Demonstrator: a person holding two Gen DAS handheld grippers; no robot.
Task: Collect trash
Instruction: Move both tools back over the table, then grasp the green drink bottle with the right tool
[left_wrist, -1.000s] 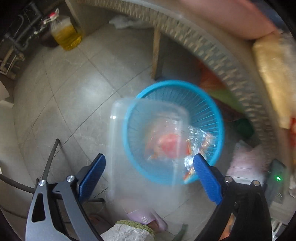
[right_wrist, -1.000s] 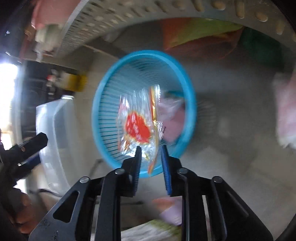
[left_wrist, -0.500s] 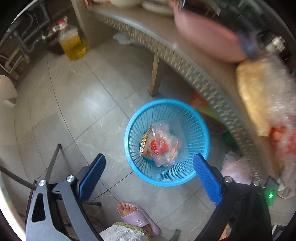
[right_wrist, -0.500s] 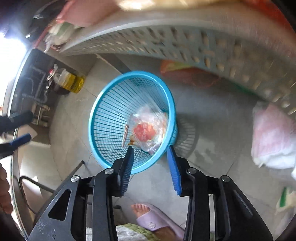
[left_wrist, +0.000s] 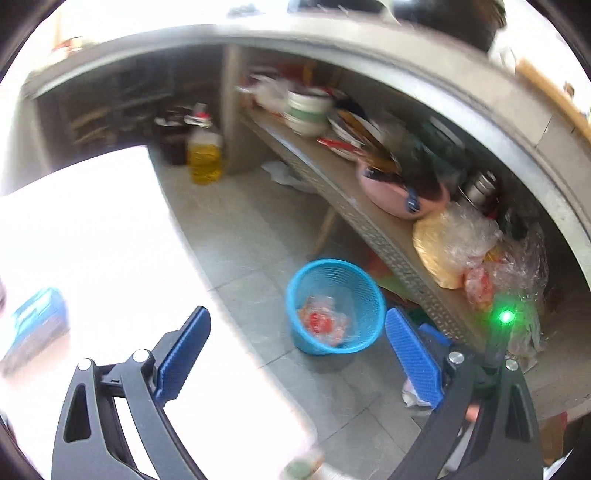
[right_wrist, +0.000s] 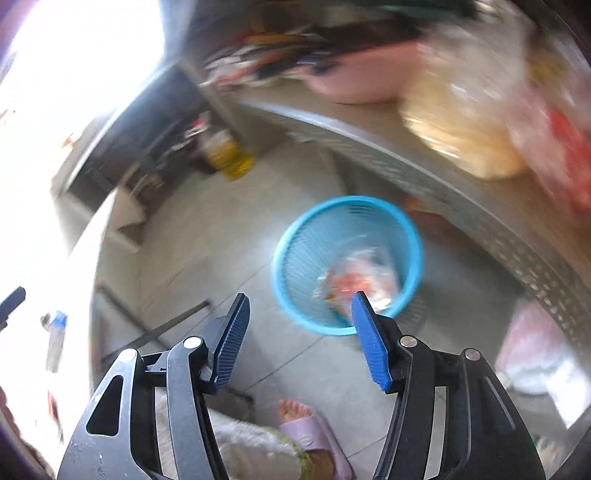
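Trash, a crumpled clear wrapper (left_wrist: 324, 322) with a red print, lies at the bottom of a blue mesh basket (left_wrist: 364, 291) standing on the grey tiled floor (left_wrist: 258, 236). Seen from the right wrist, the same wrapper (right_wrist: 356, 282) sits inside the basket (right_wrist: 291, 254), blurred. Just behind the basket runs a low perforated shelf (left_wrist: 373, 229), and on it rest a pink basin (left_wrist: 391, 199), a yellowish plastic bag (left_wrist: 439, 251) and stacked bowls (left_wrist: 308, 110). A bottle of yellow oil (left_wrist: 204, 157) stands on the floor at the far end of the shelf.

Left gripper (left_wrist: 297, 354): blue pads set wide apart, nothing between them, above and in front of the basket. A bright white surface (left_wrist: 92, 240) fills the left of this view, overexposed, with a blue box (left_wrist: 35, 326) on it.

Right gripper (right_wrist: 299, 339): jaws opening, empty, the basket beyond the right pad. Below it, a person's foot in a lilac slipper (right_wrist: 316, 432) rests on the floor
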